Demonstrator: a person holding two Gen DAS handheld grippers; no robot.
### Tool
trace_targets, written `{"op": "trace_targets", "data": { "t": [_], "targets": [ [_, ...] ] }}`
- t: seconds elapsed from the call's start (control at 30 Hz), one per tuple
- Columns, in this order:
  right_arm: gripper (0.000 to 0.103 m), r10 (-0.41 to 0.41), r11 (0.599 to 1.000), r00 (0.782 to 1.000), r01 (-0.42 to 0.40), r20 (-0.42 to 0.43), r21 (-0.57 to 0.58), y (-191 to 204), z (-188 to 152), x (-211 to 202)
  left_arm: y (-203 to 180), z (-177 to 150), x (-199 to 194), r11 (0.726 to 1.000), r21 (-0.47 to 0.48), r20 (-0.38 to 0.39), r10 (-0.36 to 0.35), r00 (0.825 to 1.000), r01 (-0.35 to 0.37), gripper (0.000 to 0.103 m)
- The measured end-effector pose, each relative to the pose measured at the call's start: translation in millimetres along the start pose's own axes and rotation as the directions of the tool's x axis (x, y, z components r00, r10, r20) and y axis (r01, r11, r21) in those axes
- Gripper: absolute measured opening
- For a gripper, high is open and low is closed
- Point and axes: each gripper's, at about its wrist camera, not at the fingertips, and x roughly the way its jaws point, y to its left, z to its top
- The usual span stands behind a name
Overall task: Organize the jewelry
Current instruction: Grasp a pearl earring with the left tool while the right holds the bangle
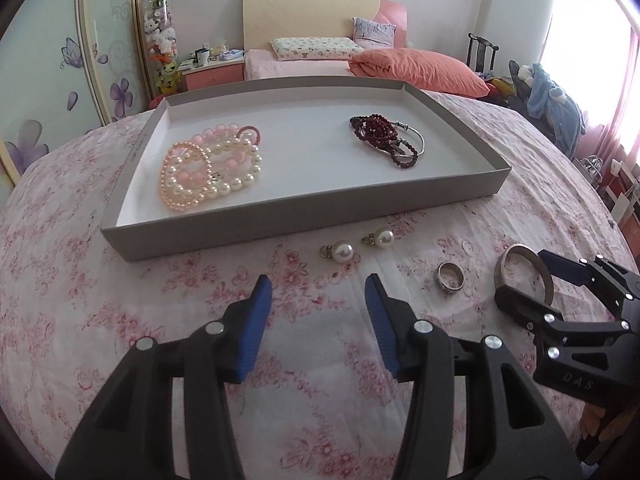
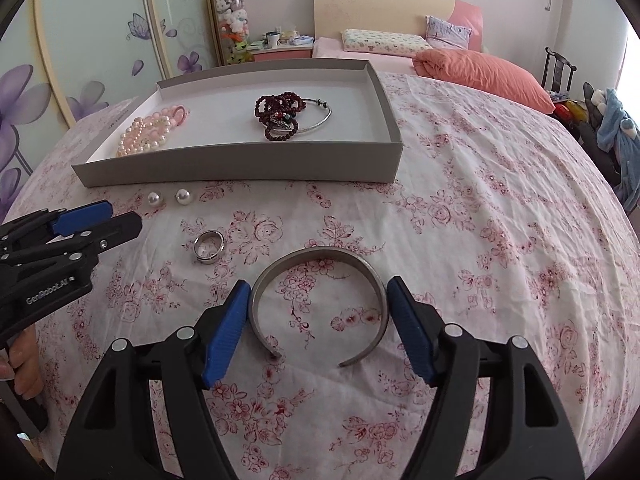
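Note:
A grey tray (image 1: 280, 222) (image 2: 240, 170) lies on the floral tablecloth, holding pink and white pearl bracelets (image 1: 208, 168) (image 2: 146, 136) at its left and dark red bead bracelets with a silver bangle (image 1: 386, 138) (image 2: 288, 118) at its right. Two pearl earrings (image 1: 343, 251) (image 2: 183, 196) lie in front of the tray. A silver ring (image 1: 450, 278) (image 2: 208, 247) and an open silver cuff bangle (image 1: 520, 270) (image 2: 320, 304) lie nearer. My right gripper (image 2: 318, 292) (image 1: 532, 276) is open, one finger on each side of the cuff. My left gripper (image 1: 318, 284) (image 2: 120, 212) is open and empty, just before the earrings.
Behind the table stand a bed with an orange pillow (image 1: 420, 70), a pink nightstand (image 1: 214, 74), a wardrobe with purple flowers (image 2: 80, 60) and a chair with blue clothes (image 1: 556, 100). The table's round edge falls away at right (image 2: 600, 200).

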Motion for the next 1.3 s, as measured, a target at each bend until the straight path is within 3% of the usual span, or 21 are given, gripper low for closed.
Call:
{"op": "trace_targets", "data": {
  "t": [0.13, 0.43, 0.5, 0.93, 1.3],
  "targets": [
    [0.068, 0.004, 1.0, 1.0, -0.004, 0.0, 0.0, -1, 0, 0, -6, 7, 9, 1.0, 0.009, -0.008, 0.013, 1.0, -0.013, 0.047],
    [0.069, 0.005, 1.0, 1.0, -0.005, 0.0, 0.001, -1, 0, 0, -18, 18, 20, 0.999, 0.004, -0.009, 0.037, 0.999, -0.037, 0.028],
    [0.069, 0.004, 1.0, 1.0, -0.004, 0.0, 0.001, 0, 0, 0, -19, 20, 22, 0.999, 0.002, -0.01, 0.045, 0.999, -0.045, 0.019],
    [0.073, 0.004, 1.0, 1.0, -0.004, -0.004, -0.01, 2, -1, 0, -7, 14, 16, 0.997, -0.012, -0.01, 0.081, 0.997, -0.081, 0.019],
    [0.068, 0.004, 1.0, 1.0, -0.004, 0.0, -0.012, 2, -1, 0, 32, -7, -9, 0.99, -0.073, -0.017, 0.117, 0.993, -0.118, 0.016]
  ]
}}
